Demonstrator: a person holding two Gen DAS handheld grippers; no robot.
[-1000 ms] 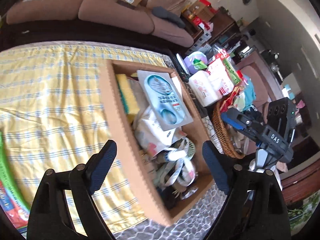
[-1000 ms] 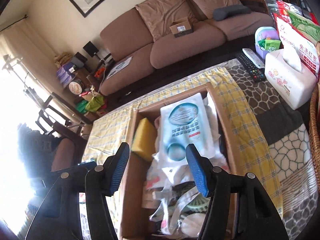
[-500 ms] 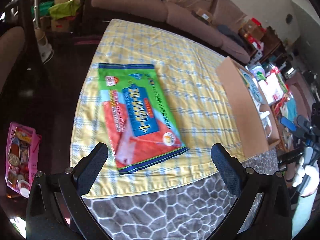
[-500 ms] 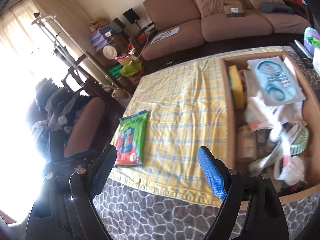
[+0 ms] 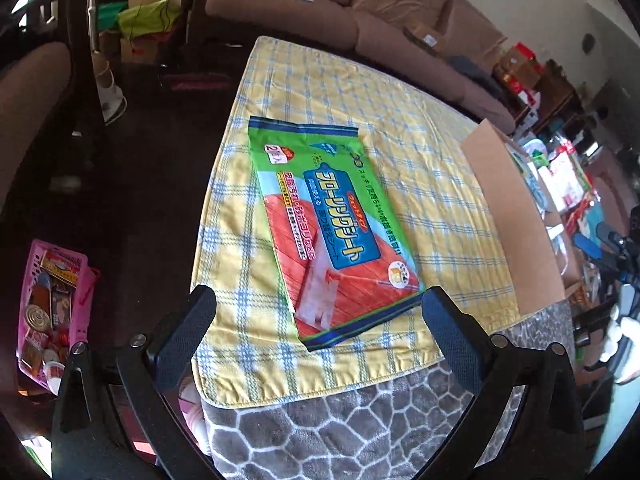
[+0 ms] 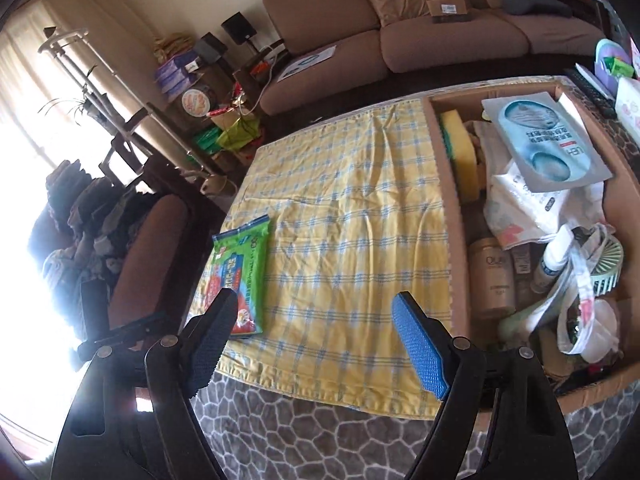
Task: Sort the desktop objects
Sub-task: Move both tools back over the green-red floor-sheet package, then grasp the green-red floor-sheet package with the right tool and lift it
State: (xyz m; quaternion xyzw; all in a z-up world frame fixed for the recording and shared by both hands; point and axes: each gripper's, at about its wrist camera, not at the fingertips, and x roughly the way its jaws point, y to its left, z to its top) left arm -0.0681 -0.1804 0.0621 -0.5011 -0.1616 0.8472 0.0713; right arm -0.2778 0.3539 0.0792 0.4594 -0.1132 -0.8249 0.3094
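A flat green and red packet of floor sheets (image 5: 332,232) lies on the yellow checked cloth (image 5: 432,168); it also shows in the right wrist view (image 6: 240,276). My left gripper (image 5: 316,332) is open and empty, just above the packet's near end. My right gripper (image 6: 316,348) is open and empty over the cloth's near edge. A cardboard box (image 6: 452,216) on the right holds a yellow sponge (image 6: 460,148), a pale blue sachet (image 6: 548,144), a white pouch, a beige jar (image 6: 492,280), a green fan and more.
A brown sofa (image 6: 400,24) runs along the far side. A chair (image 6: 148,248) stands left of the table. A pink basket (image 5: 52,312) of tins sits on the floor. A grey pebble-pattern cover (image 5: 340,432) hangs over the table's near edge.
My left gripper swung from the box to the packet a second ago and has since come closer to it. My right gripper pulled back from the box and now faces the cloth.
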